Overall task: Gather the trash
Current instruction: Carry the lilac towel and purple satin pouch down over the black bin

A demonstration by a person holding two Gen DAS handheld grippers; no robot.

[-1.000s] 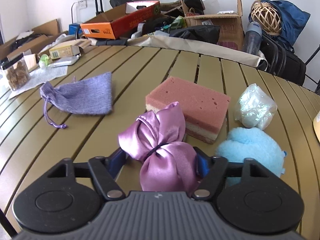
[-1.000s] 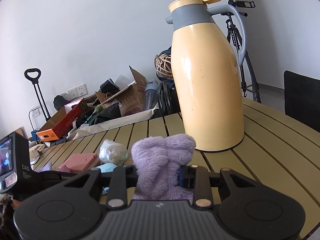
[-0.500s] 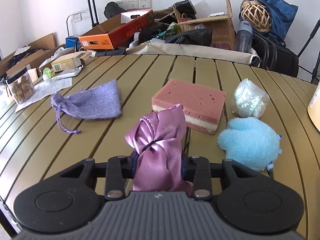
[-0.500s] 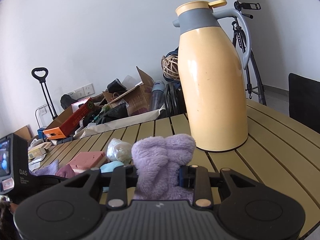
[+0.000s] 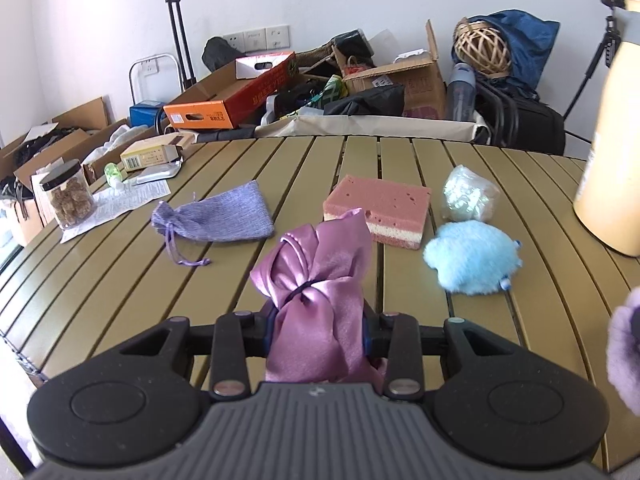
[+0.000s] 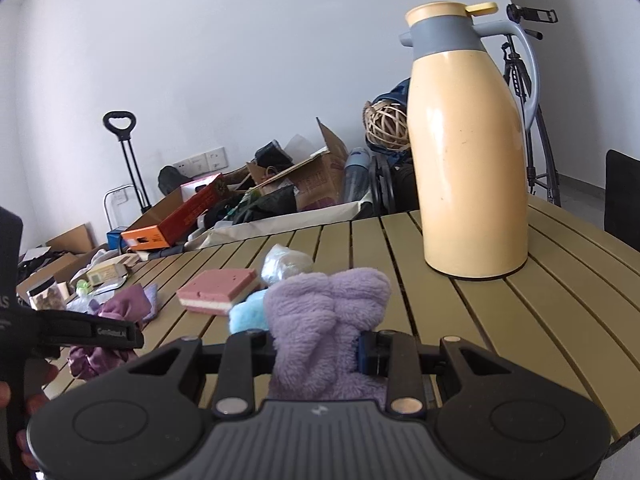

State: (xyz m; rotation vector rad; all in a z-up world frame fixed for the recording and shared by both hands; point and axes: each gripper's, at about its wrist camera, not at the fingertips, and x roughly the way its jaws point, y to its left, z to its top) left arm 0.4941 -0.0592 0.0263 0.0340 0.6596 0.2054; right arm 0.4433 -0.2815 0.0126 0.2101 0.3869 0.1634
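My left gripper [image 5: 318,330] is shut on a pink satin pouch [image 5: 320,280], lifted above the slatted table [image 5: 120,280]. My right gripper [image 6: 316,346] is shut on a fluffy purple cloth [image 6: 324,320], held above the table; the cloth's edge [image 5: 624,352] shows at the right of the left wrist view. On the table lie a pink sponge [image 5: 378,206], a crumpled clear plastic wad [image 5: 468,194], a fluffy blue cloth [image 5: 472,258] and a lilac drawstring bag [image 5: 218,218]. The satin pouch [image 6: 116,312] and left gripper body show at the left of the right wrist view.
A tall cream thermos jug [image 6: 468,152] stands on the table at the right. A jar of snacks [image 5: 68,194], a paper sheet and a small box [image 5: 150,156] sit at the table's left. Cardboard boxes, bags and a trolley handle crowd the floor behind.
My left gripper closed on the satin pouch and lifted it back from the sponge. My right gripper carried the purple cloth leftward, away from the jug.
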